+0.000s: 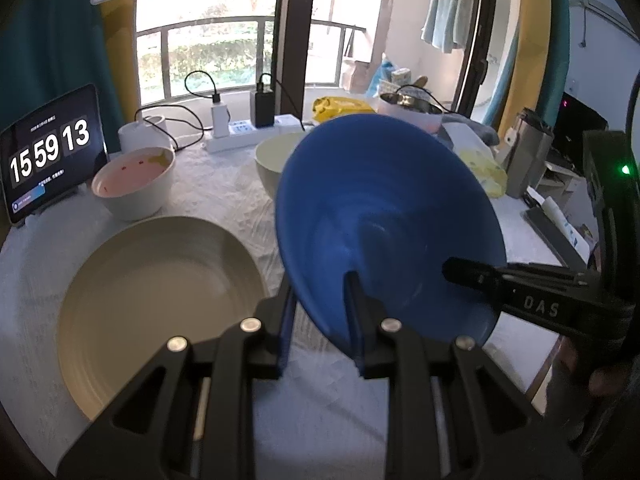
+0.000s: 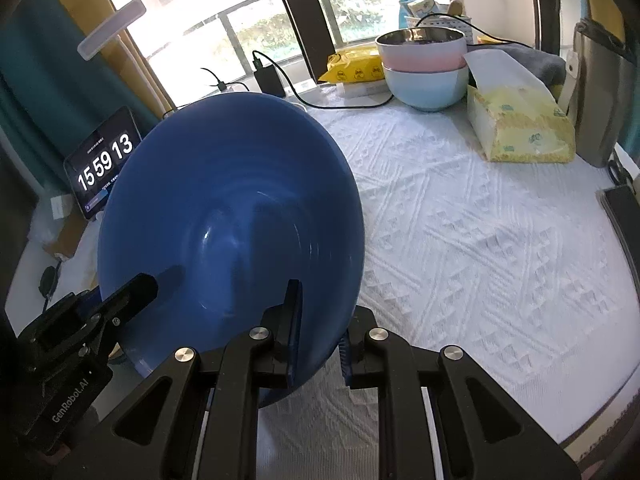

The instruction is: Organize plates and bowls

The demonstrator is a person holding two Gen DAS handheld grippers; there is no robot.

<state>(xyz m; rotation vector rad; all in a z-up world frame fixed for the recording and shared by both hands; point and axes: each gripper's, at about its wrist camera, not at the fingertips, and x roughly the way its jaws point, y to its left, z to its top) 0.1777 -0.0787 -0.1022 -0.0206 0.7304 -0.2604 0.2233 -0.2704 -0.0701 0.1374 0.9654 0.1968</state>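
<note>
Surface [image 2: 500, 260], white quilted cloth over it, carried everything. Landmark: the blue plate [image 1: 384, 216].

Blue plate tilted steeply, raised clear of the surface, its hollow side facing you in both wrist views. Both of your grippers held it at once.

Your left gripper [image 1: 320, 312] was clamped narrow on the blue plate's lower rim, one finger behind the plate, one in front.

Your right gripper [image 2: 320, 320] pinched that same lower rim further along, one finger on each face of the plate.

Beige plate [image 1: 160, 300] lay flat on the surface, left of the blue plate in the left wrist view, close below its lowered edge.

Pale green bowl [image 1: 276, 160] stood just behind the blue plate, partly hidden by it.

White bowl with pink inside [image 1: 134, 184] stood left of the blue plate, beyond the beige plate.

Two stacked bowls [image 2: 424, 68], pink on light blue, sat well apart, far behind and right of the blue plate.
</note>
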